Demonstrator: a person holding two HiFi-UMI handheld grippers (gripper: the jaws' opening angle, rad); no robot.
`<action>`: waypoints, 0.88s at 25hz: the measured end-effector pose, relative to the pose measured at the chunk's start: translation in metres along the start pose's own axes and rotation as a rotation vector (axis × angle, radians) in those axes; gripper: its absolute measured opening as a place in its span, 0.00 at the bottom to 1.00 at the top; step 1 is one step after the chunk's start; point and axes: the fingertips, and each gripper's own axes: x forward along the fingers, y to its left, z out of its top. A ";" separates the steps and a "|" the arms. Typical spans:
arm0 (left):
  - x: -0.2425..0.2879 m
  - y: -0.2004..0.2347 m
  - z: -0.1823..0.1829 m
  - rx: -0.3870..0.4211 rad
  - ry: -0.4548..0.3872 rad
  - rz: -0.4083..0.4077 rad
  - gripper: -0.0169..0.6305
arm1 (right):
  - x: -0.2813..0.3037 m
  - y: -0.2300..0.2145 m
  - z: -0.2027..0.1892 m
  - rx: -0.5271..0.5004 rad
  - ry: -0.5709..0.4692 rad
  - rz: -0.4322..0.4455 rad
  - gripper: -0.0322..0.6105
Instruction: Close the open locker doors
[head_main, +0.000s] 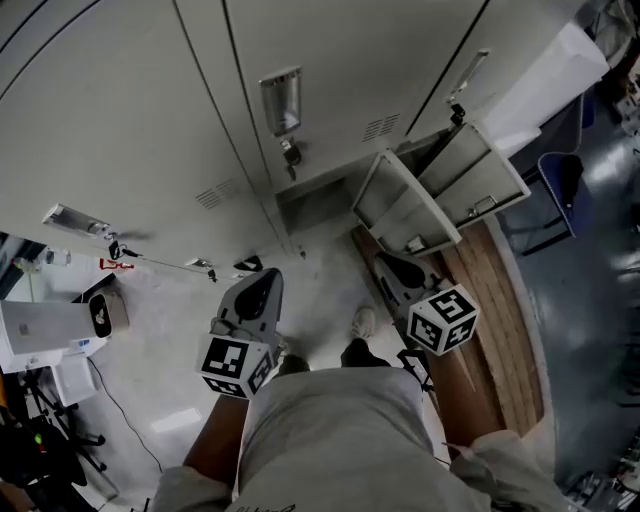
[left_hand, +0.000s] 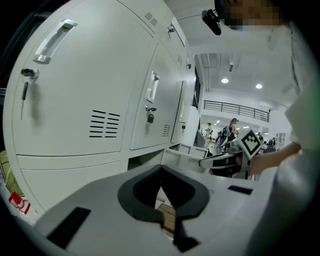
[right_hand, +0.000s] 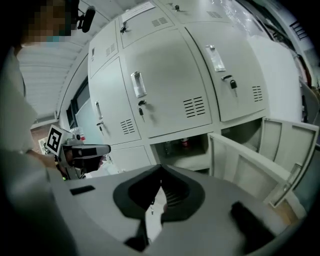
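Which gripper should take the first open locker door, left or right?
Right. In the head view the right gripper sits just below the nearer open door, with the second open door further right. The left gripper faces closed lockers. Both grippers are shut and empty.

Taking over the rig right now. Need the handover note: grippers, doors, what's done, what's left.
Grippers: the left gripper is shut and empty. The right gripper is shut and empty. Both are held low in front of the lockers and touch nothing.
Doors: two bottom-row doors stand open on the right, the nearer door and the farther door. The other doors in view are closed.
Done: neither open door is closed yet.
Left: close both.
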 end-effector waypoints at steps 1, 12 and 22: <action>0.008 -0.009 0.001 -0.001 0.000 -0.001 0.05 | -0.009 -0.011 0.001 -0.001 -0.002 -0.005 0.09; 0.096 -0.111 0.004 -0.010 0.001 -0.044 0.05 | -0.081 -0.136 0.009 0.006 -0.025 -0.068 0.09; 0.129 -0.153 0.005 -0.005 0.011 -0.001 0.05 | -0.098 -0.201 -0.012 0.016 0.021 -0.044 0.09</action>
